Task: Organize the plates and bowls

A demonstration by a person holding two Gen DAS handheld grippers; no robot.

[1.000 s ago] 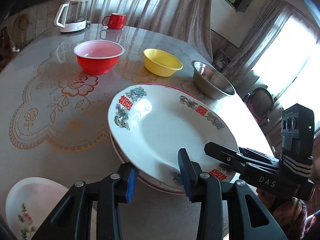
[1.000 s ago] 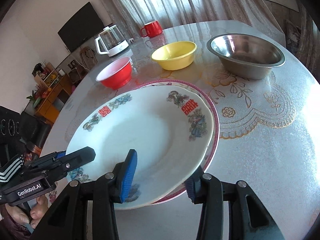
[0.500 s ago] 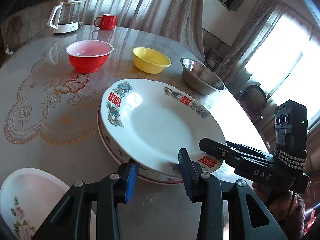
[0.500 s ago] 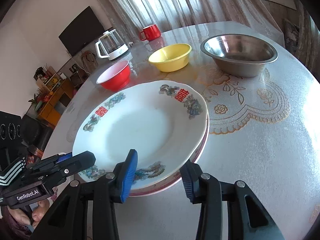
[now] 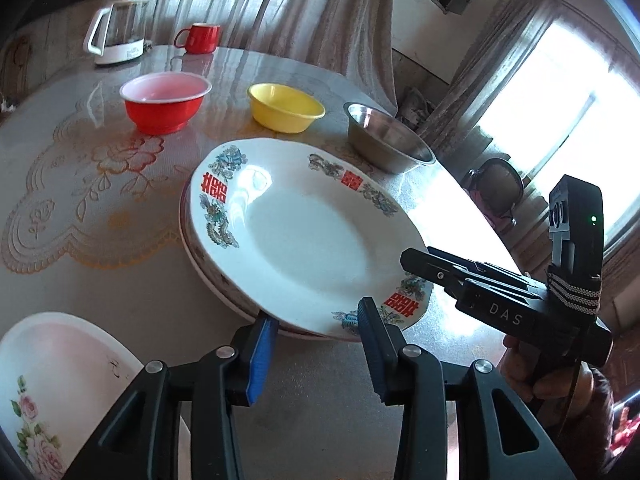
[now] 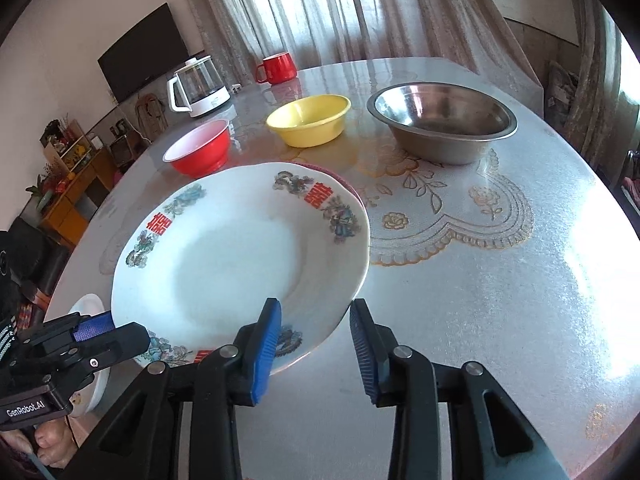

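Left tool [image 5: 316, 320] and right tool [image 6: 316, 308] both point down at the near edge of the large white plate with red characters and dragon-and-phoenix motifs [image 5: 304, 236], one at each near corner of it. The plate lies flat on a pink-rimmed plate [image 6: 347, 184] of about the same size, the two stacked in the middle of the round desk with a lace-patterned cover [image 5: 120, 280].

The left tool's jaws stand apart, with the plate's near rim just ahead of the gap between them and nothing clamped. The right tool's jaws have just been closing. The plate's near right rim shows between them in the right wrist view, yet the pads do not appear to press on it, so the jaws read as apart and empty.

The stack seems settled, so the next move probably turns on what lies around it. A small white plate with pink roses [image 5: 60, 364] sits at the near left edge of the desk, just beside the left tool and well apart from the right one. The left hand is therefore the likelier one to fetch it.

Beyond the stack, a red plastic bowl [image 5: 164, 108], a yellow plastic bowl [image 5: 284, 110] and a steel bowl [image 5: 384, 140] stand in a row running left to right. The steel bowl is on the right tool's side.
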